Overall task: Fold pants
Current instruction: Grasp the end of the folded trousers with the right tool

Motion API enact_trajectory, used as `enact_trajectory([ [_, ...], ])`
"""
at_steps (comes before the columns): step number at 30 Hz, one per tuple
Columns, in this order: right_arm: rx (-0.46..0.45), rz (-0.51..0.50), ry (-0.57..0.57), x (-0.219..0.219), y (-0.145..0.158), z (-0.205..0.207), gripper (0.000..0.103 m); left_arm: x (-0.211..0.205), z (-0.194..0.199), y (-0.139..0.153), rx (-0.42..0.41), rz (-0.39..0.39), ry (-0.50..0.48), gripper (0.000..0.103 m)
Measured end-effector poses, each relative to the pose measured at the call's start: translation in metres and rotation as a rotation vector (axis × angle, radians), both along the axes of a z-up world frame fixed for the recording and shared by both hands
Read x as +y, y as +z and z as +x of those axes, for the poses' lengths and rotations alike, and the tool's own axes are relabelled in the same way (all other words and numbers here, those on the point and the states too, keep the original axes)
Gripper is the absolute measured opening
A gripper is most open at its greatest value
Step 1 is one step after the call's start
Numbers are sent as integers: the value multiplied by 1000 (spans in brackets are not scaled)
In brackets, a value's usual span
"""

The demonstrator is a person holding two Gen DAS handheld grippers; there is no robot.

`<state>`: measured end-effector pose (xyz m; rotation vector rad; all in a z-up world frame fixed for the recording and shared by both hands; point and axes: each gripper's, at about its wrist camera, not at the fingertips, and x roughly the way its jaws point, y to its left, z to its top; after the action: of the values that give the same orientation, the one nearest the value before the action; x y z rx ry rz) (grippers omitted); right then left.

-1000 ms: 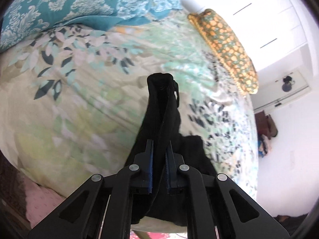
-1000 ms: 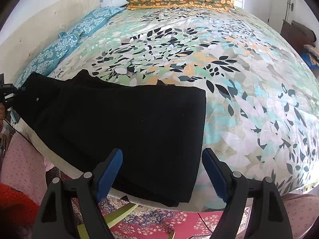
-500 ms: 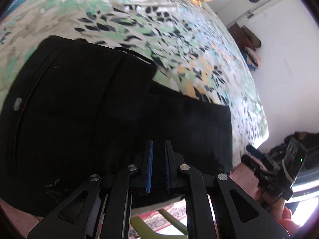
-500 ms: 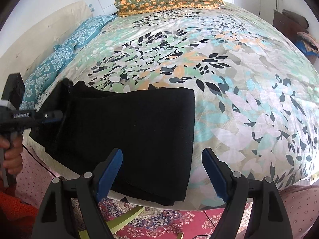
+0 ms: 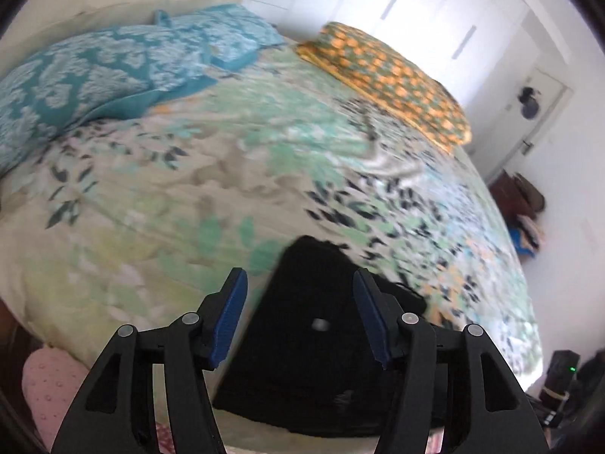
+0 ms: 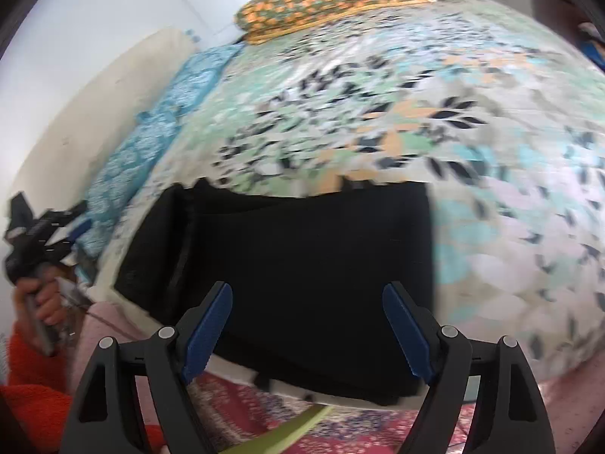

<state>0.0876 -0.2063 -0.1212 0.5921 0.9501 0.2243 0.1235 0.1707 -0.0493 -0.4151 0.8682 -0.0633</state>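
Black pants (image 6: 302,265), 1 pair, folded into a flat slab w/ visible layers, lie on the bed (image 6: 491,189) at its near edge, long axis running left-right in the right wrist view, parallel to that edge; a narrower fold strip shows at the left end. Near side of the slab reaches the mattress lip, w/ patterned red rug (image 6: 340,423) below. Left gripper (image 5: 298,314): jaws have just been opening, now stand about half apart, nothing pinched; pants (image 5: 321,340) sit beyond and below the gap, pads not pressing on cloth. Right gripper (image 6: 306,329): jaws wide apart, holding nothing, hovering over the slab's near edge. Same left gripper (image 6: 41,227) shows in the right wrist view off the slab's left end, clear of the fabric, held by a hand (image 6: 45,299) w/ an orange sleeve. Pillows: 2 teal (image 5: 106,75), orange-patterned ones (image 5: 389,79) at the far side, count unclear. Lots of bare floral cover beyond and to the right of the pants. Both views blurred.
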Motion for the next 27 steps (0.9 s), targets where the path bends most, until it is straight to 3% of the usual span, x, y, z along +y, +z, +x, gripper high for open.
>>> enact_trajectory([
  [2,24,255,139,31,-14,24,82,26,-7,-24,34,-12,111,59],
  [4,86,412,226,65,-36,47,82,33,-19,-52,56,-29,174,59],
  [7,131,416,244,99,-62,70,82,33,-29,-82,137,-12,216,59],
  [9,169,496,224,110,-79,76,81,40,-31,-79,117,-70,223,59],
  [10,183,532,219,115,-84,76,81,41,-32,-75,102,-55,235,59],
  [12,189,495,234,124,-84,75,81,43,-31,-71,90,-17,241,59],
  [14,183,394,224,127,-81,74,81,44,-28,-73,97,-37,236,59],
  [17,186,381,208,126,-84,77,81,45,-23,-80,116,-66,226,59],
  [20,219,465,217,131,-91,73,74,44,-20,-82,118,-57,216,59],
  [23,195,563,232,134,-91,65,69,46,-22,-81,117,-53,216,59],
  [27,184,514,233,136,-86,71,69,55,-23,-88,141,-103,239,59],
])
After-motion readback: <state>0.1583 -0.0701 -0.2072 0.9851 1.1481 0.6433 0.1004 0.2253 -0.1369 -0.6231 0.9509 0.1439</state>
